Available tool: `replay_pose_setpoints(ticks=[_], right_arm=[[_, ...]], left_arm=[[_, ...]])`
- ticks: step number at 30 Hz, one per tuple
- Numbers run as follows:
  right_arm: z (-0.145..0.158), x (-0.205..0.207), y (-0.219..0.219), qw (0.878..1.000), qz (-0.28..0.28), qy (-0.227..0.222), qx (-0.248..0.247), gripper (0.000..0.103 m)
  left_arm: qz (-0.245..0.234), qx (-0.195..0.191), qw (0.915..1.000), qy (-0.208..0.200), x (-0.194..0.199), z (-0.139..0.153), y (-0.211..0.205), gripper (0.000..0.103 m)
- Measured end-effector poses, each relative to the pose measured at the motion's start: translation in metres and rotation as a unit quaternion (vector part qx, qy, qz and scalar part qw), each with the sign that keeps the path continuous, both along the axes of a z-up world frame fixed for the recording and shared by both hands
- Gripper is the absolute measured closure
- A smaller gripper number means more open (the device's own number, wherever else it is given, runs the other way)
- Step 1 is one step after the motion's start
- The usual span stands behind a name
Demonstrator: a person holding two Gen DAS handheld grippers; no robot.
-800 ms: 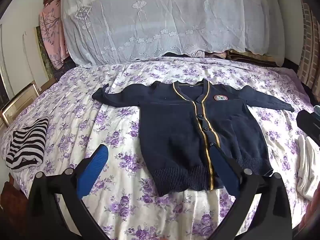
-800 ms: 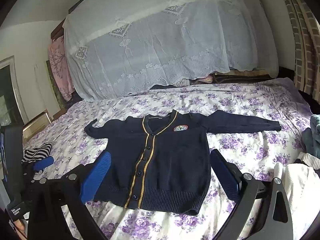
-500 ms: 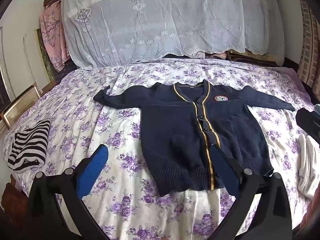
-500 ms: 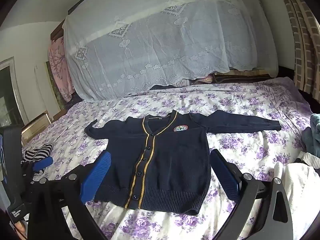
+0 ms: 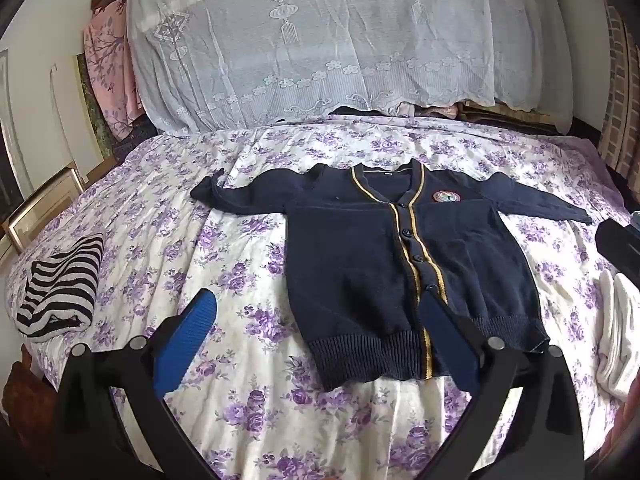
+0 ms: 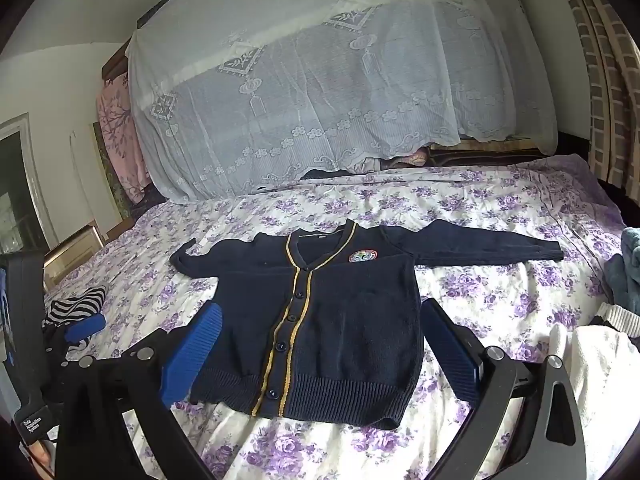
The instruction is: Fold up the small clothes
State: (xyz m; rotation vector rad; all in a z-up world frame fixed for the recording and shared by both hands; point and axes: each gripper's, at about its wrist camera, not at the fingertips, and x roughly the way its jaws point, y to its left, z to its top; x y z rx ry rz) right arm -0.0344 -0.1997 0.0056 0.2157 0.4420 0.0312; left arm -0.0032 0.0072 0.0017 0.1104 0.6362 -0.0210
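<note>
A small navy cardigan (image 5: pixel 384 256) (image 6: pixel 336 316) with gold button trim and a round chest badge lies flat, face up, on the floral bed sheet (image 5: pixel 248 264), both sleeves spread sideways. My left gripper (image 5: pixel 316 320) hovers open above the sheet near the cardigan's hem, nothing between its blue pads. My right gripper (image 6: pixel 320 332) hangs open over the lower part of the cardigan without touching it. The left gripper (image 6: pixel 76 330) also shows at the left edge of the right wrist view.
A folded black-and-white striped garment (image 5: pixel 60 288) lies at the bed's left edge. White clothing (image 5: pixel 616 340) and a pile of grey and white garments (image 6: pixel 616 300) sit at the right. A white lace cover (image 5: pixel 320 40) drapes the bedding stack behind.
The left wrist view has tilted up slightly and drifted, so the cardigan and striped garment sit a little lower. The right view is almost unchanged. Both grippers stayed open.
</note>
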Motion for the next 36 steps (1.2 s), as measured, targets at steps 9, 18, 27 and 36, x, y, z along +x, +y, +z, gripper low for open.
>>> replay_pose_setpoints(ticks=[9, 18, 27, 36], right_arm=[[-0.002, -0.002, 0.001, 1.0, 0.0, -0.002, -0.003, 0.003], [-0.001, -0.002, 0.007, 1.0, 0.001, -0.003, -0.003, 0.003], [-0.003, -0.001, 0.01, 1.0, 0.0, 0.002, -0.005, 0.003], [-0.01, 0.003, 0.015, 1.0, 0.003, 0.016, -0.014, 0.003]], left_arm=[[0.001, 0.001, 1.0, -0.001, 0.0, 0.0, -0.001, 0.004], [0.003, -0.001, 1.0, 0.001, -0.003, -0.002, 0.006, 0.004], [0.002, -0.001, 1.0, 0.005, -0.002, -0.006, 0.007, 0.004], [0.005, -0.003, 0.9999, 0.014, 0.002, -0.01, 0.007, 0.004]])
